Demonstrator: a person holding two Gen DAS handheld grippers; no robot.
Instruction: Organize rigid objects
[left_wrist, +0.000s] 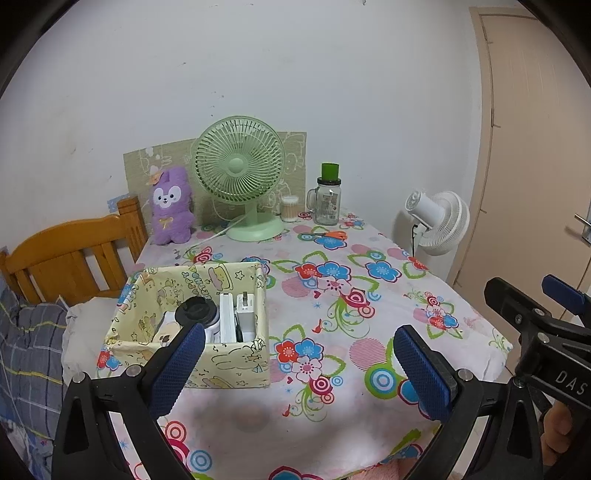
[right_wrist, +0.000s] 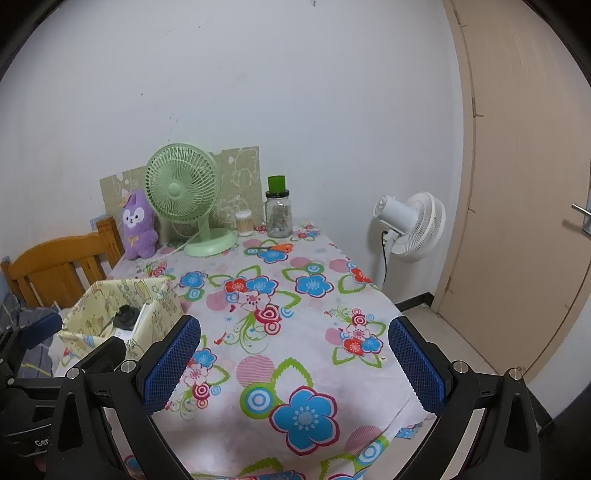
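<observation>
A yellow cartoon-print box (left_wrist: 236, 363) (right_wrist: 110, 295) stands at the table's left edge. Inside it I see a black round cap (left_wrist: 195, 311), white flat devices and a white charger (left_wrist: 246, 312). Orange-handled scissors (left_wrist: 330, 235) (right_wrist: 275, 247) lie flat near the far end of the table, in front of a glass jar with a green lid (left_wrist: 328, 197) (right_wrist: 278, 208). My left gripper (left_wrist: 299, 369) hovers open above the near table, just right of the box. My right gripper (right_wrist: 295, 363) is open over the near right part, with nothing between its fingers.
A green desk fan (left_wrist: 240, 173), a purple plush rabbit (left_wrist: 171, 206) and a cotton-swab tub (left_wrist: 289, 208) stand at the back. The floral tablecloth (left_wrist: 332, 295) covers the table. A white floor fan (left_wrist: 439, 221) and a door are to the right, a wooden bed frame (left_wrist: 74, 254) to the left.
</observation>
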